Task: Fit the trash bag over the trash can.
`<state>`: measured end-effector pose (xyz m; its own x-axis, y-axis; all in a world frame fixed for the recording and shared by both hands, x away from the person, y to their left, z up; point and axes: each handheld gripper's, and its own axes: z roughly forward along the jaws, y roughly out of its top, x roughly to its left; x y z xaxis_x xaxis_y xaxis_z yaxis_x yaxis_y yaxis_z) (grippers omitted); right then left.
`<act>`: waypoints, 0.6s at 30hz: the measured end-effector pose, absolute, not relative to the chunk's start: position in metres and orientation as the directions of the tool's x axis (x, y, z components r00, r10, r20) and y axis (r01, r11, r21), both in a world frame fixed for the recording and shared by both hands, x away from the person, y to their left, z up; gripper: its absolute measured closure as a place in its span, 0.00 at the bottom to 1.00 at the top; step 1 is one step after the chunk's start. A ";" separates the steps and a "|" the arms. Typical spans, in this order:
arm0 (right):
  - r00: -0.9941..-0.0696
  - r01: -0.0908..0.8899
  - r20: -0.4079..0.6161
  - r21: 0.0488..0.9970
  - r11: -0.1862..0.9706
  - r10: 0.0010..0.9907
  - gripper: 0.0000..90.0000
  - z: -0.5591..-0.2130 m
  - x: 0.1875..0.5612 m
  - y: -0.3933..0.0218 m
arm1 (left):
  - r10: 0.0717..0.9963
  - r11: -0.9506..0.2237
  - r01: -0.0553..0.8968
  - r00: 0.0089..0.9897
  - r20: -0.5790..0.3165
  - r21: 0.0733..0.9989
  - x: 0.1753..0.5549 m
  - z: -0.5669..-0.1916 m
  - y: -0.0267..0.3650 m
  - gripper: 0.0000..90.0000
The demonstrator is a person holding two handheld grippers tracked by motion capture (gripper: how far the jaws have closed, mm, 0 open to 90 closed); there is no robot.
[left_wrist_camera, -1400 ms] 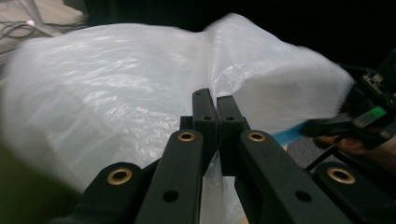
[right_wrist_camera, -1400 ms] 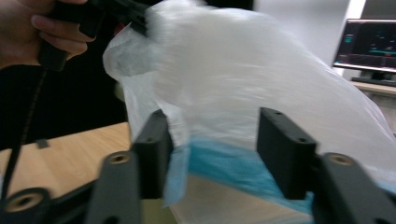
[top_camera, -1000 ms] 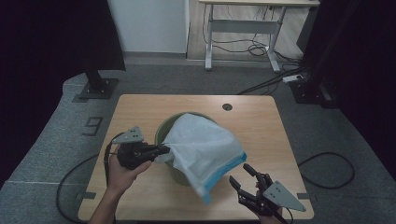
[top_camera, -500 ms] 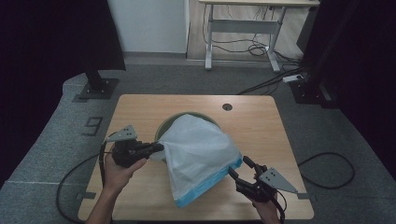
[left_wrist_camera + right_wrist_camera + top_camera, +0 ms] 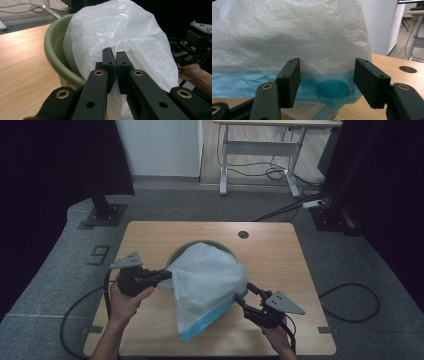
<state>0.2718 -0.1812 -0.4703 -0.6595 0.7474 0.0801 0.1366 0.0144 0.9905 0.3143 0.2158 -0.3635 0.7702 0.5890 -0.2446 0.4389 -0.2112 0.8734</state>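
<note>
A: High view first. Where is the bag (image 5: 207, 287)?

B: It lies draped over the green basin (image 5: 177, 254) near the middle of the table (image 5: 280, 250), and it spills toward the near edge, where its blue hem rests on the wood.

A: And the left hand-held gripper (image 5: 162, 276)?

B: It comes in from the left edge side, just beside the basin. In the left gripper view its jaws are pressed together, pinching a fold of the bag (image 5: 130, 32) between the pads, with the basin (image 5: 53, 53) rim just beyond.

A: The right hand-held gripper (image 5: 246, 296)?

B: It is near the right corner of the near edge, at the bag's right side. In the right gripper view its jaws stand spread, and they have just been closing a little. The blue hem of the bag (image 5: 287, 45) hangs between them, but the pads are not pressing on it.

A: Do the fingers (image 5: 290, 80) touch the film?

B: I cannot tell; the left one sits right against the hem, while the right one stands apart from it.
</note>
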 end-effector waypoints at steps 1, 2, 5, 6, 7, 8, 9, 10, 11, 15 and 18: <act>-0.661 0.140 0.080 0.990 0.018 0.746 0.39 -0.472 0.274 -0.180 | 0.592 -0.208 0.442 0.767 -0.248 0.873 0.315 -0.364 0.217 0.98; -0.660 0.145 0.081 0.989 0.021 0.747 0.39 -0.473 0.275 -0.179 | 0.593 -0.203 0.445 0.764 -0.252 0.872 0.316 -0.364 0.218 0.98; -0.675 0.169 0.098 0.985 0.023 0.731 0.36 -0.477 0.282 -0.177 | 0.597 -0.195 0.452 0.759 -0.260 0.871 0.318 -0.365 0.220 0.98; -0.679 0.171 0.100 0.985 0.023 0.728 0.36 -0.478 0.283 -0.177 | 0.600 -0.195 0.453 0.757 -0.259 0.870 0.319 -0.366 0.221 0.98; -0.685 0.172 0.104 0.985 0.022 0.721 0.35 -0.478 0.284 -0.176 | 0.602 -0.195 0.454 0.755 -0.260 0.869 0.319 -0.366 0.221 0.98; -0.691 0.173 0.107 0.985 0.020 0.715 0.34 -0.479 0.286 -0.176 | 0.603 -0.193 0.457 0.754 -0.263 0.868 0.320 -0.367 0.221 0.98; -0.697 0.174 0.110 0.985 0.017 0.709 0.34 -0.479 0.287 -0.175 | 0.603 -0.194 0.460 0.753 -0.264 0.867 0.320 -0.368 0.222 0.98; -0.708 0.173 0.114 0.985 0.015 0.697 0.33 -0.479 0.288 -0.174 | 0.603 -0.193 0.461 0.752 -0.265 0.866 0.320 -0.368 0.222 0.98; -0.716 0.175 0.115 0.984 0.017 0.689 0.33 -0.479 0.288 -0.173 | 0.604 -0.191 0.463 0.751 -0.268 0.866 0.321 -0.368 0.222 0.98; -0.743 0.171 0.110 0.985 0.028 0.660 0.38 -0.478 0.291 -0.170 | 0.600 -0.187 0.470 0.750 -0.279 0.863 0.322 -0.370 0.223 0.98; -0.752 0.153 0.091 0.988 0.038 0.652 0.53 -0.477 0.291 -0.169 | 0.596 -0.187 0.473 0.751 -0.283 0.861 0.322 -0.371 0.223 0.98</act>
